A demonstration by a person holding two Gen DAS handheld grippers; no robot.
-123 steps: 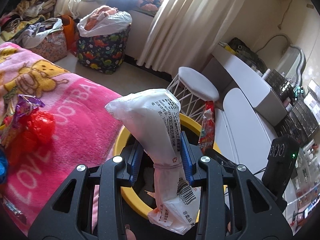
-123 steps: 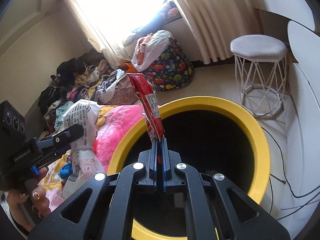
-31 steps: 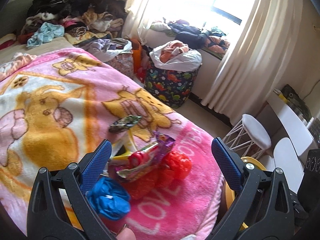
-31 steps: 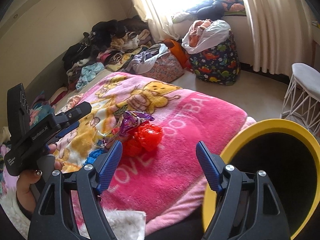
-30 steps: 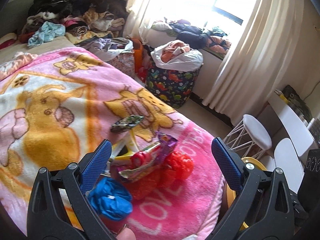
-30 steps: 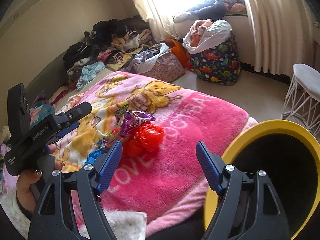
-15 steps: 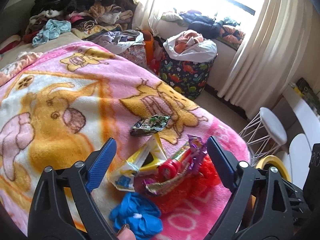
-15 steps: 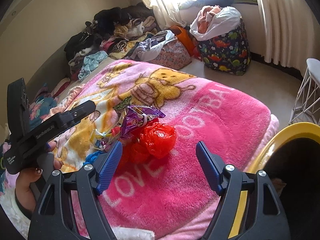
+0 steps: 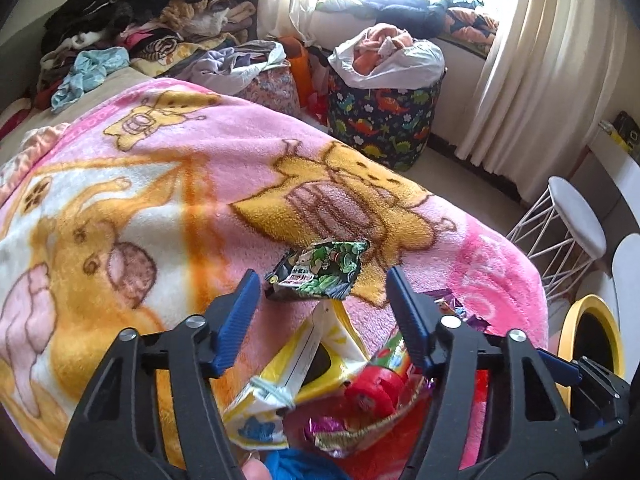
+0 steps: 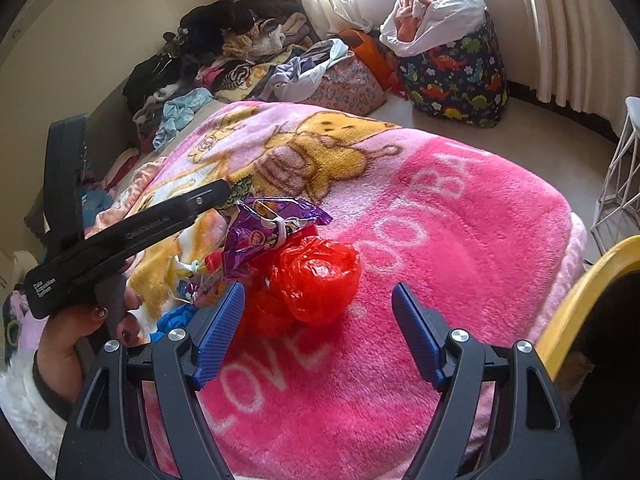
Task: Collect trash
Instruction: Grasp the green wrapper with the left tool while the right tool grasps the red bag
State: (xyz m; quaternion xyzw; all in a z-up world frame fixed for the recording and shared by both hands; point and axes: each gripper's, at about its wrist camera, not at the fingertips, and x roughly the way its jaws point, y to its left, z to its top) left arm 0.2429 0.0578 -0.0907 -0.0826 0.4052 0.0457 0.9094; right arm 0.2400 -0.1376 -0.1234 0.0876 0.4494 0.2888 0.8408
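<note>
A green snack wrapper [image 9: 320,270] lies on the pink cartoon blanket [image 9: 160,200]. My left gripper [image 9: 322,280] straddles it with its jaws closing, and a gap still shows on each side of the wrapper. Nearer me lie a yellow-white packet [image 9: 304,356], a red item [image 9: 372,388] and a blue crumpled piece [image 9: 296,464]. My right gripper [image 10: 318,296] is open just in front of a crumpled red plastic bag [image 10: 316,276], with a purple wrapper [image 10: 268,232] behind it. The yellow-rimmed bin [image 10: 580,280] stands at the bed's right edge.
A dinosaur-print basket [image 9: 384,116] stuffed with clothes stands on the floor by the curtain [image 9: 532,60]. A white wire stool [image 9: 572,216] is beside the bin [image 9: 572,320]. Clothes are heaped [image 9: 160,32] at the far end of the bed. A hand [image 10: 72,320] holds the left tool.
Both grippers dropped their earlier trash at the bin and came down over the blanket. The left jaws narrowed around the green wrapper; the right moved closer to the red bag.
</note>
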